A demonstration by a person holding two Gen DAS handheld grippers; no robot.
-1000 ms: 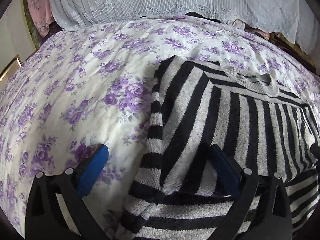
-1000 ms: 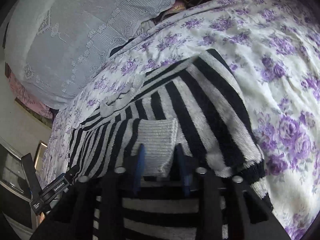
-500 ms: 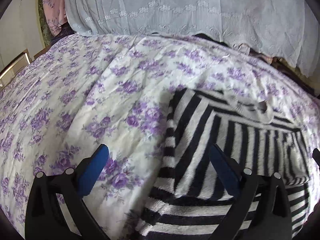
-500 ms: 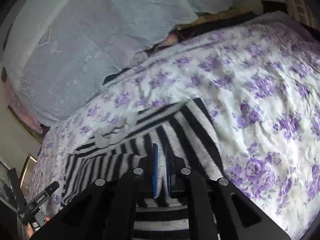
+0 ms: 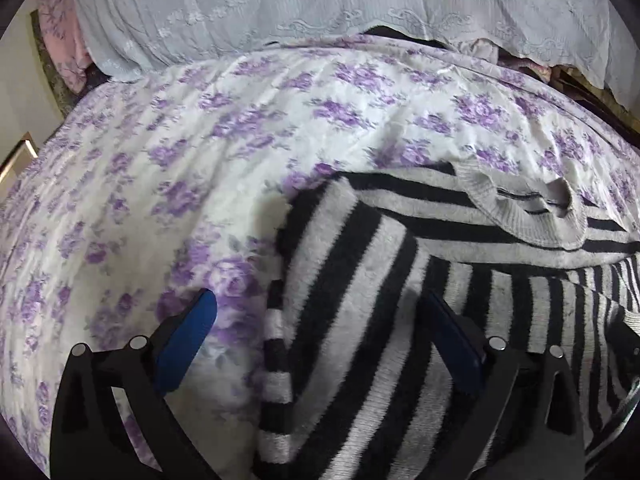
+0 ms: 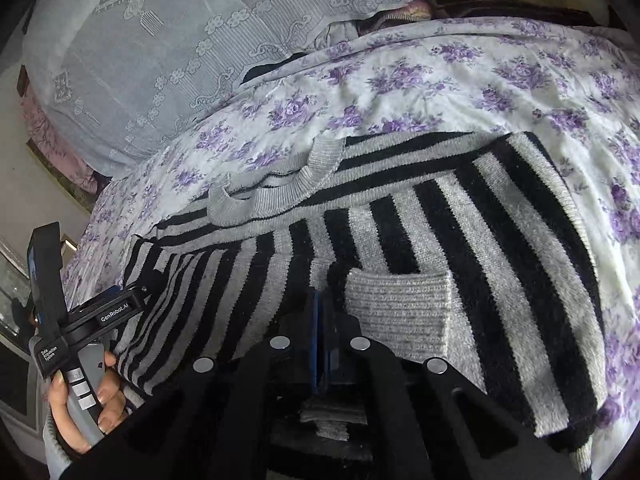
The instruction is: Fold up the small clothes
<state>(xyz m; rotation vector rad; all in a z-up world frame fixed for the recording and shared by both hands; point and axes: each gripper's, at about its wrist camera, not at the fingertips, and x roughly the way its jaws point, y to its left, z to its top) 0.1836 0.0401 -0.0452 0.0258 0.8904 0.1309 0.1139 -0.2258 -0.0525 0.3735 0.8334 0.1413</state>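
With left gripper [image 5: 316, 340] gaping, right gripper [image 6: 320, 320] closed, empty: sweater [image 6: 440, 220] sleeve [image 6: 400, 312] likely slipping unfolded

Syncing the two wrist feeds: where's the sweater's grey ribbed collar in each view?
Left wrist: collar sits right of centre, at the far edge of the striped sweater, curving down towards the right.
Right wrist: collar sits left of centre, at the sweater's far edge against the floral sheet.
Shared landmark: the pale lace cloth draped along the top of both pictures.
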